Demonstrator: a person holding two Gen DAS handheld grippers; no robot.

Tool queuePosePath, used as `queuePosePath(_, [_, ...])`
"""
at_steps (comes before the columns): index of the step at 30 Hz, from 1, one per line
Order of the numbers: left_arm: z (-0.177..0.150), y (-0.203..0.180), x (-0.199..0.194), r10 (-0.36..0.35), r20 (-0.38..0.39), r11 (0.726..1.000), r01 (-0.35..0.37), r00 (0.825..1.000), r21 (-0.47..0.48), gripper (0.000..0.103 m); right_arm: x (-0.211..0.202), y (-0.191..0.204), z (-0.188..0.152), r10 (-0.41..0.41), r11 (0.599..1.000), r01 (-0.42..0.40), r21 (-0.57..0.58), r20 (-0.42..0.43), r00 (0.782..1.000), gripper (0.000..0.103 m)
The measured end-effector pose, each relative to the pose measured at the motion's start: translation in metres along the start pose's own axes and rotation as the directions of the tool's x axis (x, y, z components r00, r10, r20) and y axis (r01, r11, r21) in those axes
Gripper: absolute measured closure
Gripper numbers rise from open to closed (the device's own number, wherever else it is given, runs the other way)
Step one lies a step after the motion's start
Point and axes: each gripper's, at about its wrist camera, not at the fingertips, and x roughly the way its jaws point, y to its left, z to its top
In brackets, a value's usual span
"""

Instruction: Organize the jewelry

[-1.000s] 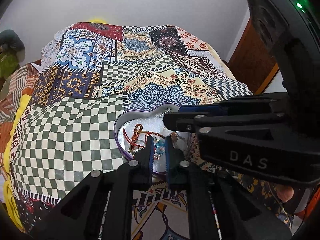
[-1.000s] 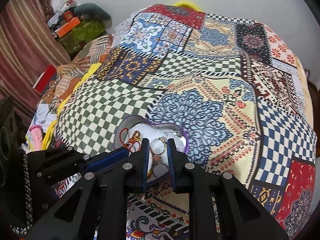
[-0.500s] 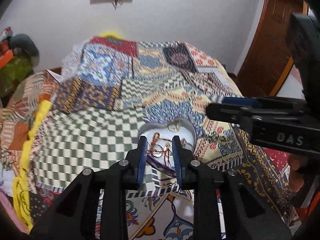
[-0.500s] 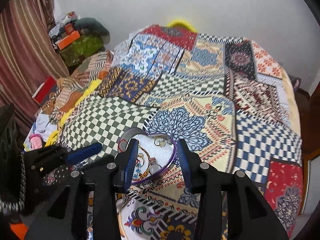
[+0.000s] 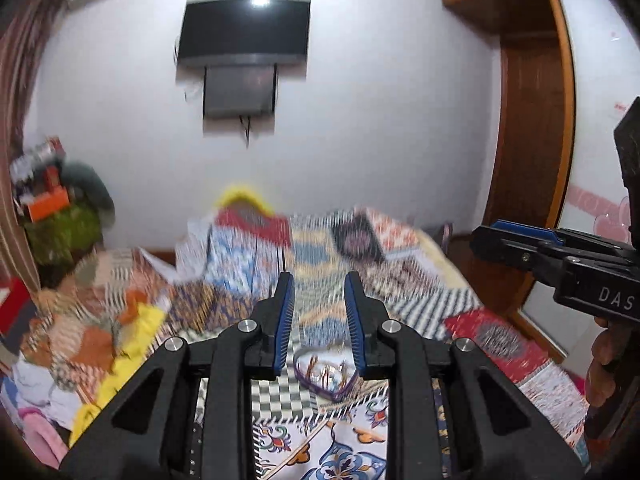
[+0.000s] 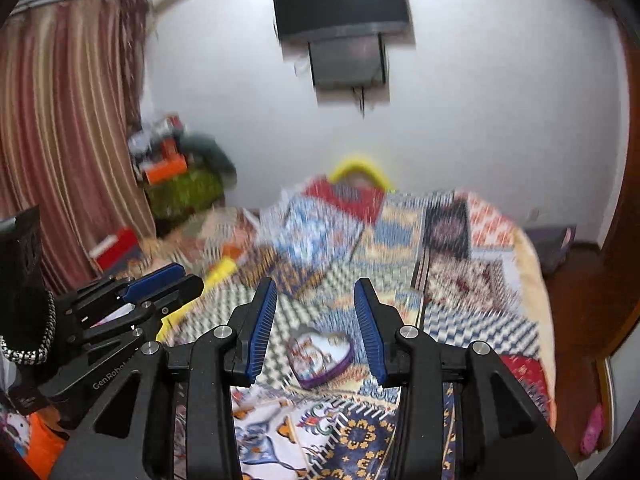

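Observation:
A purple heart-shaped jewelry box (image 5: 326,372) lies open on the patterned bedspread (image 5: 280,436), with red cords and metal pieces inside. It also shows in the right wrist view (image 6: 320,356). My left gripper (image 5: 319,292) is open and empty, raised well above and behind the box. My right gripper (image 6: 315,294) is open wider and empty, also raised above the box. Each gripper shows at the other view's edge. Both views are blurred by motion.
A wall-mounted TV (image 5: 244,32) hangs on the far white wall. Clutter (image 5: 60,216) is piled at the bed's left, by a striped curtain (image 6: 60,140). A wooden door frame (image 5: 532,160) stands at the right.
Both grippers have pulled up and back from the box and tilted up toward the wall. Both jaws have opened wider, and the box now looks small and far below.

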Motion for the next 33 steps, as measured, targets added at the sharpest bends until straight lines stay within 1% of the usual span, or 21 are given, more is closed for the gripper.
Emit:
queuePosePath(1, [0.004, -0.004, -0.012, 0.006, 0.028, 1.000, -0.006, 1.000, 0.004, 0.070, -0.012, 0.004, 0.002, -0.006, 1.000, 0.006, -0.003, 0.034, 0.999, 0.066])
queuePosePath(2, [0.007, -0.007, -0.025, 0.010, 0.061, 1.000, -0.011, 0.998, 0.007, 0.066, -0.029, 0.010, 0.004, -0.016, 1.000, 0.016, -0.010, 0.085, 0.996, 0.066])
queuePosePath(3, [0.010, -0.011, -0.040, 0.016, 0.099, 1.000, -0.017, 0.995, 0.008, 0.065, -0.039, 0.014, 0.003, -0.021, 1.000, 0.023, -0.015, 0.115, 0.993, 0.066])
queuePosePath(5, [0.013, -0.016, -0.063, 0.020, 0.149, 1.000, -0.022, 0.989, 0.013, 0.062, -0.065, 0.024, 0.002, -0.040, 0.999, 0.045, -0.021, 0.194, 0.980, 0.066])
queuePosePath(6, [0.014, -0.018, -0.074, 0.025, 0.171, 1.000, -0.028, 0.985, 0.013, 0.061, -0.074, 0.028, 0.001, -0.047, 0.998, 0.054, -0.024, 0.222, 0.974, 0.066])
queuePosePath(8, [0.013, -0.021, -0.092, 0.042, 0.209, 0.999, -0.044, 0.977, 0.005, 0.051, -0.092, 0.037, -0.004, -0.072, 0.996, 0.083, -0.029, 0.274, 0.959, 0.066])
queuePosePath(9, [0.013, -0.022, -0.102, 0.051, 0.227, 0.999, -0.052, 0.972, -0.003, 0.048, -0.097, 0.039, -0.005, -0.081, 0.995, 0.093, -0.028, 0.289, 0.954, 0.066])
queuePosePath(11, [0.012, -0.022, -0.112, 0.061, 0.243, 0.998, -0.060, 0.968, -0.013, 0.037, -0.107, 0.046, -0.010, -0.107, 0.992, 0.121, -0.027, 0.316, 0.943, 0.062])
queuePosePath(12, [0.010, -0.022, -0.117, 0.068, 0.248, 0.998, -0.065, 0.966, -0.021, 0.033, -0.110, 0.047, -0.012, -0.114, 0.992, 0.128, -0.022, 0.323, 0.939, 0.056])
queuePosePath(13, [0.009, -0.022, -0.119, 0.072, 0.250, 0.997, -0.067, 0.966, -0.027, 0.027, -0.113, 0.049, -0.013, -0.118, 0.991, 0.131, -0.015, 0.331, 0.936, 0.048])
queuePosePath(14, [0.008, -0.023, -0.123, 0.077, 0.252, 0.997, -0.071, 0.965, -0.032, 0.021, -0.113, 0.049, -0.015, -0.124, 0.991, 0.135, -0.009, 0.335, 0.934, 0.044])
queuePosePath(16, [0.005, -0.023, -0.129, 0.085, 0.260, 0.996, -0.076, 0.962, -0.044, 0.015, -0.112, 0.051, -0.018, -0.139, 0.989, 0.150, -0.006, 0.342, 0.929, 0.030])
queuePosePath(17, [0.004, -0.022, -0.131, 0.087, 0.260, 0.996, -0.076, 0.962, -0.051, 0.013, -0.113, 0.052, -0.018, -0.149, 0.987, 0.160, -0.005, 0.345, 0.927, 0.027])
queuePosePath(19, [0.003, -0.021, -0.132, 0.091, 0.259, 0.995, -0.078, 0.962, -0.060, 0.011, -0.113, 0.055, -0.019, -0.171, 0.983, 0.184, -0.004, 0.348, 0.922, 0.015])
queuePosePath(20, [0.002, -0.021, -0.133, 0.095, 0.258, 0.995, -0.082, 0.961, -0.062, 0.011, -0.113, 0.056, -0.019, -0.184, 0.980, 0.197, -0.001, 0.351, 0.918, 0.014])
queuePosePath(22, [0.001, -0.021, -0.135, 0.097, 0.255, 0.995, -0.084, 0.962, -0.062, 0.011, -0.114, 0.058, -0.019, -0.194, 0.979, 0.205, 0.006, 0.351, 0.916, 0.005])
queuePosePath(29, [-0.004, -0.025, -0.141, 0.099, 0.250, 0.994, -0.086, 0.963, -0.063, 0.011, -0.118, 0.063, -0.023, -0.203, 0.975, 0.220, -0.008, 0.354, 0.913, 0.005])
queuePosePath(33, [-0.004, -0.027, -0.140, 0.098, 0.248, 0.995, -0.086, 0.964, -0.059, 0.011, -0.125, 0.062, -0.030, -0.198, 0.977, 0.215, -0.009, 0.347, 0.917, 0.005])
